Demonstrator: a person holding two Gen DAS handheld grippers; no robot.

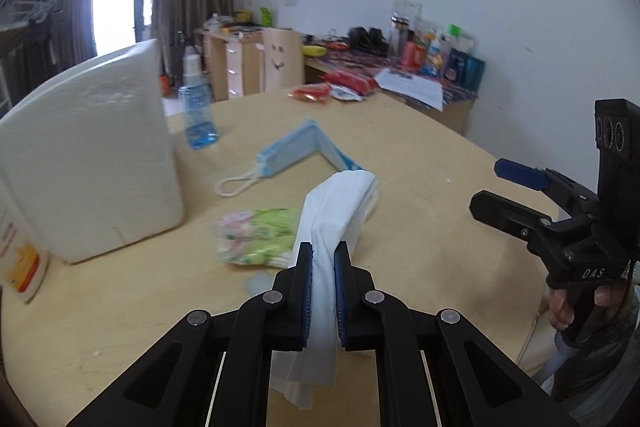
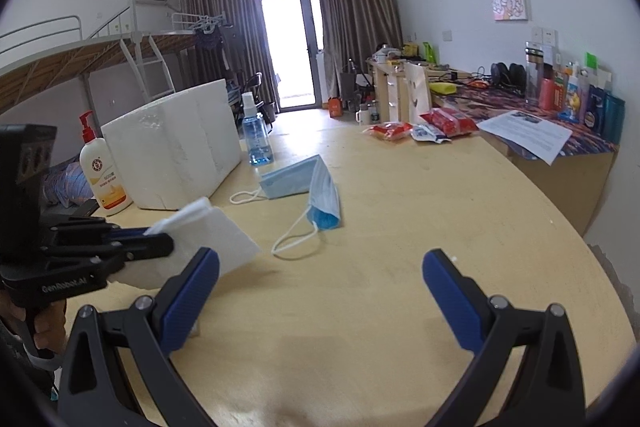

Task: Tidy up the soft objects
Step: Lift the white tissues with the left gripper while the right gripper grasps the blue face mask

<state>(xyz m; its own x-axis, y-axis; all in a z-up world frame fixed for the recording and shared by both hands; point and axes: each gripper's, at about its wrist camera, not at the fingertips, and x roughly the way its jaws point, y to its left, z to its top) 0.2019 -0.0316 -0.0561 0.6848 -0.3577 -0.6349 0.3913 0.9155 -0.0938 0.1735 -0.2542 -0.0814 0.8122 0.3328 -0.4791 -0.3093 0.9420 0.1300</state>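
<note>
Left gripper point(image 1: 322, 267) clamps tissue point(image 1: 336, 203); right gripper point(image 2: 320, 279) apart; green packet point(image 1: 256, 235) left-view only.

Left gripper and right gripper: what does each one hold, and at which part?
The left gripper pinches a white folded tissue near its lower end, with loose paper hanging below the pads. The right gripper is open and holds nothing.

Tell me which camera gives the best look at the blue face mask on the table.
The right wrist view: the blue face mask lies whole and unobstructed, both ear loops visible. In the left wrist view, the white tissue clamped in the left tongs hides the mask's near end.
</note>
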